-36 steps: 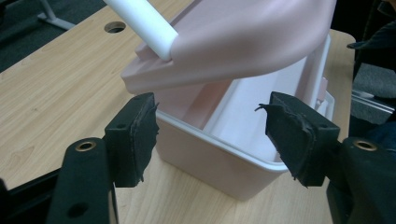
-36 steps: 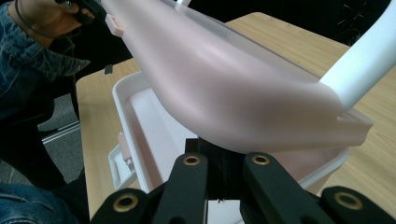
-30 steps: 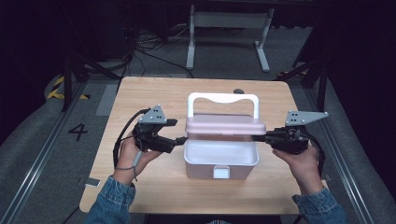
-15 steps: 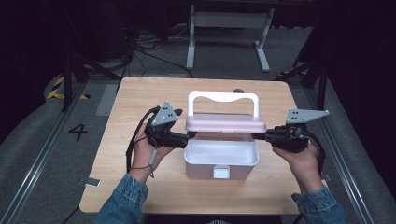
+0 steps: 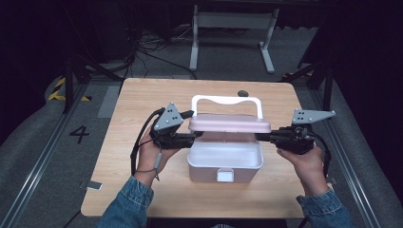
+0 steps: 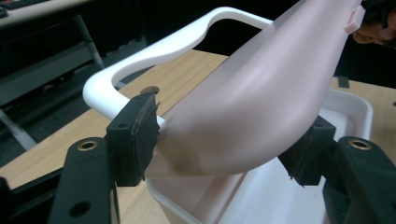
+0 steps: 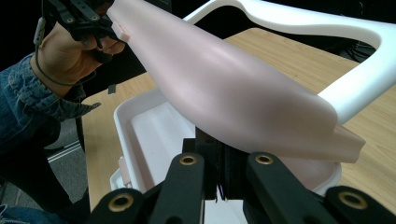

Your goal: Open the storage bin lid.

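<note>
Here the pink lid (image 5: 229, 123) (white handle (image 5: 226, 100) at twelve o'clock) hangs over the open white box (image 5: 225, 162) mid-table, left gripper (image 5: 194, 137) clamping its nine o'clock end, right gripper (image 5: 260, 137) its three o'clock end.

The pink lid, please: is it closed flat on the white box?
No, the pink lid is raised above the open white box.

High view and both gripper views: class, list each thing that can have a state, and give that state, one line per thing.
Pink lid: raised, hinged up above the box, gripped at both ends.
White box: open, nothing seen inside, standing on the table.
White handle: upright behind the lid.
Front latch: undone.
Left gripper: jaws set around the lid's end.
Right gripper: shut on the lid's other end.
</note>
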Tool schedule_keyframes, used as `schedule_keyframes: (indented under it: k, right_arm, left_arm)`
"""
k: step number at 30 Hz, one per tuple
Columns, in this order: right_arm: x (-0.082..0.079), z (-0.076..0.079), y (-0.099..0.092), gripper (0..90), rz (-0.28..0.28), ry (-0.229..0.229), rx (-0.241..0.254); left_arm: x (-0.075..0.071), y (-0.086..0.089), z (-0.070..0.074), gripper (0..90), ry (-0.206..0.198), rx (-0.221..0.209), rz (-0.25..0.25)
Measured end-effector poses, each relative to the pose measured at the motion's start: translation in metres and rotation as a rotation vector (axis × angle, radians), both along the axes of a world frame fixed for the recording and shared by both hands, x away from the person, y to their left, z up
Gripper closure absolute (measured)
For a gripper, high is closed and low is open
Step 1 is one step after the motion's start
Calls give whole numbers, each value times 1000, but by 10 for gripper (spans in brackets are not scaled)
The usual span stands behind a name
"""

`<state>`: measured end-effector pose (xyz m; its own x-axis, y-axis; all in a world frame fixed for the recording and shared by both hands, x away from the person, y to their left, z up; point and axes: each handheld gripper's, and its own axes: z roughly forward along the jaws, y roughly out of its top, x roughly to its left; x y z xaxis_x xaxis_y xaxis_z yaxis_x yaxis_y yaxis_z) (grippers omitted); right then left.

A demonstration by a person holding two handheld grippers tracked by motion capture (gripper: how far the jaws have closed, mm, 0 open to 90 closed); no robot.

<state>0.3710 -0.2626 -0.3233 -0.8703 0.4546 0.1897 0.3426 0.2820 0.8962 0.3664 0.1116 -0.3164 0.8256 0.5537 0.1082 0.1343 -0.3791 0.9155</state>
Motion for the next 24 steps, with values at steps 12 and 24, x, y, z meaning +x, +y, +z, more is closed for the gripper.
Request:
schedule_keyframes:
  k: [12, 24]
  right_arm:
    - [0, 1, 0, 839, -3, -8, 2]
    - [-3, 6, -13, 779, -35, -24, -6]
  left_arm:
    - [6, -6, -3, 467, -16, -2, 31]
    - [13, -3, 1, 507, 17, -23, 47]
